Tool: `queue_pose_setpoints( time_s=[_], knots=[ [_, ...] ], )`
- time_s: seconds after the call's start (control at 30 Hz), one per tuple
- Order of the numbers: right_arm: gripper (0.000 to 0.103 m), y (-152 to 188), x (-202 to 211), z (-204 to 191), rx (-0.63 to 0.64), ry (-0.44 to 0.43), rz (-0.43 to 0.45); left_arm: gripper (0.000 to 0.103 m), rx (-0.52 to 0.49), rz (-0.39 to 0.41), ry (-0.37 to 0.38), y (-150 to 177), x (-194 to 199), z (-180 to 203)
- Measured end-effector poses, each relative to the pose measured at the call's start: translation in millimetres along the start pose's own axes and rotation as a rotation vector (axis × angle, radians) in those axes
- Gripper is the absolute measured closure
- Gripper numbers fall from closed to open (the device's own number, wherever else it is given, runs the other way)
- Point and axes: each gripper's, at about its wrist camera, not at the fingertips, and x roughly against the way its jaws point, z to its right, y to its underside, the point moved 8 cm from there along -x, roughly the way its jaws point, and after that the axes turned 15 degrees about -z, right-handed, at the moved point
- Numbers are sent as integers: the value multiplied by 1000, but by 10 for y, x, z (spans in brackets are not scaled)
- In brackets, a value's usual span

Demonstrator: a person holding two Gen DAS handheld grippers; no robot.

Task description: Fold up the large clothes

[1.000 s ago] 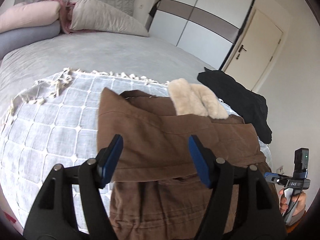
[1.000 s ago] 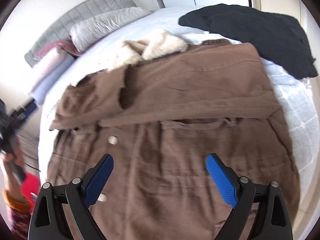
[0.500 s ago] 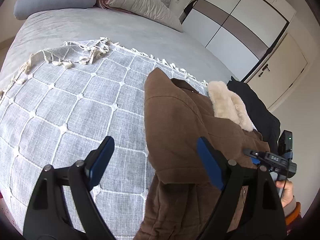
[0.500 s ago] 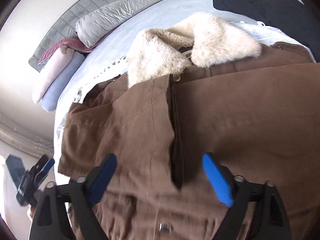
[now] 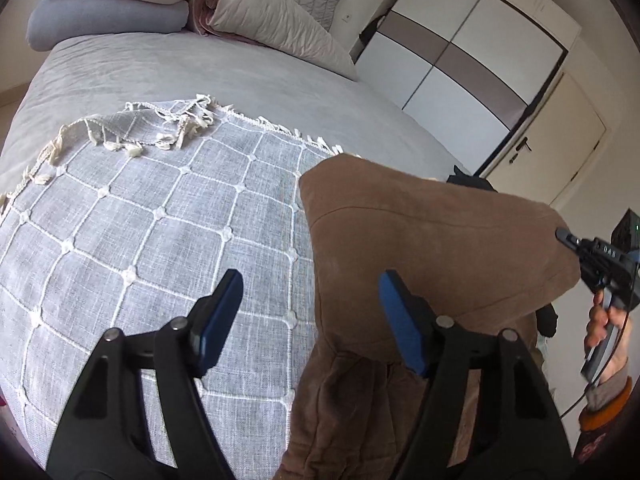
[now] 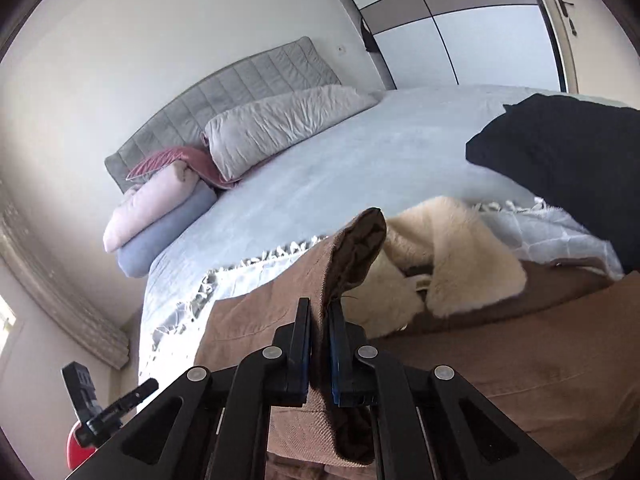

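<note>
Right tool (image 6: 319, 344) clamps a lifted flap of the brown coat (image 5: 432, 248), likely to fold it over; left tool (image 5: 310, 316) gapes apart, holding nothing, above the bed (image 5: 168, 68).

Black scissor-frame tongs (image 5: 310, 316) with blue pads (image 5: 400, 328) (silver rivets at the pivots), grey sleeve (image 5: 606, 390) with orange cuff.
</note>
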Motion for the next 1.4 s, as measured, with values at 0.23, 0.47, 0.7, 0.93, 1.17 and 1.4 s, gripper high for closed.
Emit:
queue_pose_setpoints(
  time_s=[0.23, 0.47, 0.7, 0.93, 1.17, 1.4],
  knots=[
    [96, -20, -85, 588, -126, 21, -63, 31, -242, -246, -27, 410, -606, 437],
    [96, -82, -18, 520, -122, -19, -56, 38, -293, -241, -128, 465, -812, 553],
    [96, 130, -32, 414, -83, -41, -74, 80, -140, -278, -152, 372, -726, 199],
    [96, 1001, -751, 1213, -63, 259, -270, 62, -196, -337, -133, 398, -402, 165],
    [84, 904, -337, 1235, -78, 238, -168, 54, -225, -173, -171, -165, -198, 517],
    [54, 585, -424, 810, 12, 262, -82, 54, -298, -120, -196, -604, -1059, 977]
  ],
)
